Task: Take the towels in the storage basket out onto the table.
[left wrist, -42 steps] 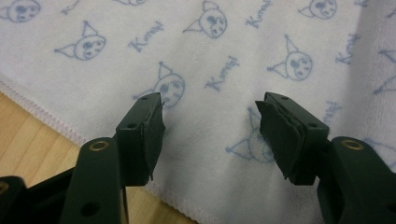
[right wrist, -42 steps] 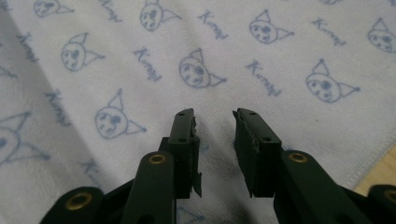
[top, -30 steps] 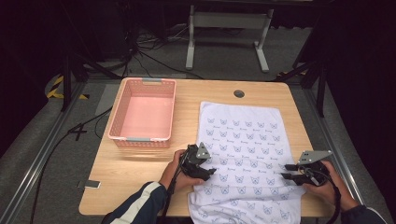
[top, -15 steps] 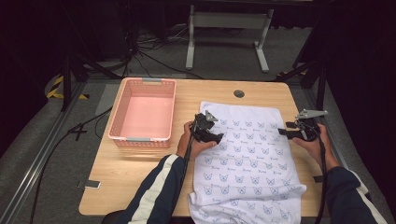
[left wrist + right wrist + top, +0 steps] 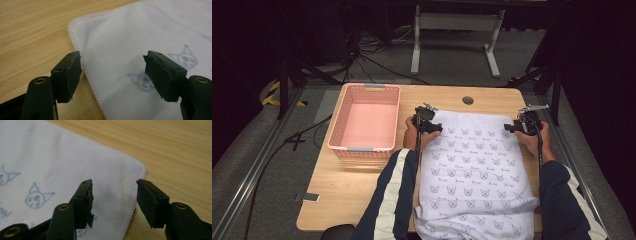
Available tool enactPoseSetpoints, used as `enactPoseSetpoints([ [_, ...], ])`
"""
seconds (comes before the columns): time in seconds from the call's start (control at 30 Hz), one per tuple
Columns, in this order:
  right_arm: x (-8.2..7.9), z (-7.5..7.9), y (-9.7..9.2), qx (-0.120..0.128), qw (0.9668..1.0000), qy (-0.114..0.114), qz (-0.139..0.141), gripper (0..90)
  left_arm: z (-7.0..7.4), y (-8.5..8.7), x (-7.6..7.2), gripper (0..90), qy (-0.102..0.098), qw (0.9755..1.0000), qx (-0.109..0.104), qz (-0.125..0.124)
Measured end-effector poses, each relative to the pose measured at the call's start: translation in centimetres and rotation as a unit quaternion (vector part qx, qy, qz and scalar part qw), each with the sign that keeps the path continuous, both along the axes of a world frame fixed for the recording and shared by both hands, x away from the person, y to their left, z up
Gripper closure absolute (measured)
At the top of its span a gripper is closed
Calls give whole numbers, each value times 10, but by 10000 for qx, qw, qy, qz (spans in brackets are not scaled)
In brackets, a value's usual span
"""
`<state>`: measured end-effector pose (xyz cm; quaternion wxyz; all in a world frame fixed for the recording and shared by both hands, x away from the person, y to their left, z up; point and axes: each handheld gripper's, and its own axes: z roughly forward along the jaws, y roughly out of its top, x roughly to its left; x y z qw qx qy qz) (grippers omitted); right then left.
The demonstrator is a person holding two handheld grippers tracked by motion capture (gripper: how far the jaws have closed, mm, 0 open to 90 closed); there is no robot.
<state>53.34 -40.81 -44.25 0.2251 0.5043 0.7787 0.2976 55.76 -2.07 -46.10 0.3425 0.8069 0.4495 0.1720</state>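
Left hand-held gripper [image 5: 112, 75]: jaws apart, nothing pinched, having just closed a little; astride the hemmed side edge of the white cat-print towel [image 5: 140, 45], one jaw over bare bench [image 5: 32, 27], the other over cloth, the towel's rounded far corner just beyond. Right hand-held gripper [image 5: 115, 200]: jaws likewise parted and grasping nothing, straddling the towel's opposite edge, its far corner just ahead. Possibly hovering just above the cloth rather than resting on it; hard to tell. From above, left hand-held gripper [image 5: 430, 125] and right hand-held gripper [image 5: 521, 126] at the towel's two far corners, towel flat between them, its near end hanging over the bench edge. Pink basket [image 5: 343, 131] well out to the left gripper's outer side.
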Motion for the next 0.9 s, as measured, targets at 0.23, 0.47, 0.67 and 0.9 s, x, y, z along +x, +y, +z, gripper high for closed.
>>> enactPoseSetpoints([
  [0.23,9,-4,-4,127,9995,-149,-253,476,-2,11,16,308,-1,9997,-175,183],
  [0.47,21,-1,-4,344,9978,-59,-558,471,-4,11,16,454,-4,9995,-203,224],
  [0.67,26,-7,2,141,9979,-27,-631,427,-4,16,13,684,11,9995,-301,109],
  [0.9,29,-11,-6,228,9978,-110,-617,358,-2,12,16,703,33,9999,-139,41],
])
